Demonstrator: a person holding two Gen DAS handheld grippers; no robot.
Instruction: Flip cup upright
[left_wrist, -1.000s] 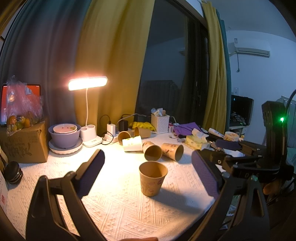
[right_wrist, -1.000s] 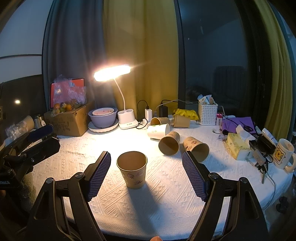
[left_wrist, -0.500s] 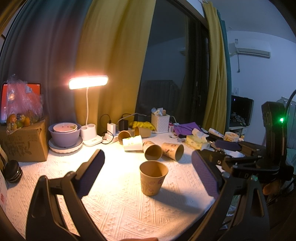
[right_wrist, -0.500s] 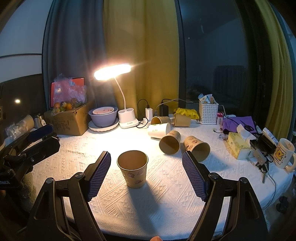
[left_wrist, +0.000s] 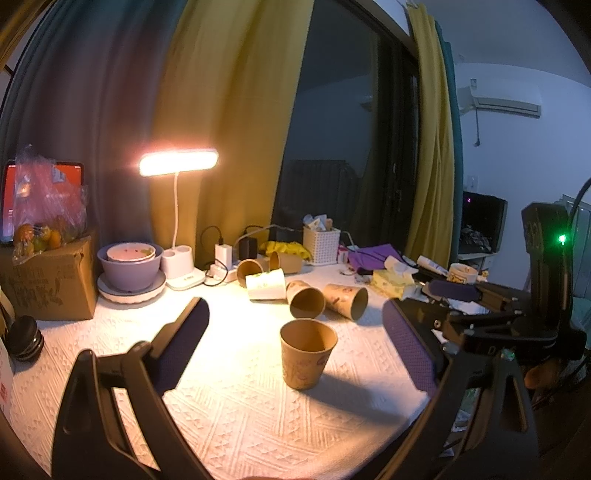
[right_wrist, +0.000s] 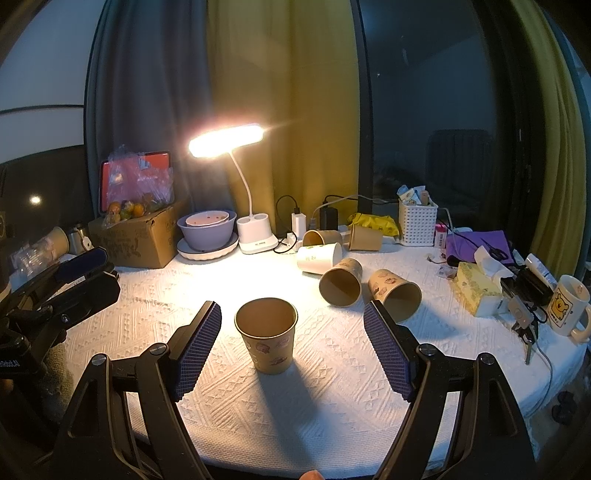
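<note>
So the brown paper cup (right_wrist: 266, 334) is standing upright on the white bench (right_wrist: 332, 387) cloth, mouth up, sitting just ahead of the right gripper (right_wrist: 291, 349) and a bit left of centre between its spread fingers, not touching either pad. Left gripper (left_wrist: 295, 350) is wide open too, cup (left_wrist: 307, 353) in front of it. Behind it several more cups (right_wrist: 340, 286) lie tipped over near a lit desk lamp (right_wrist: 226, 140). Both grippers hover low, pointing across the bench
</note>
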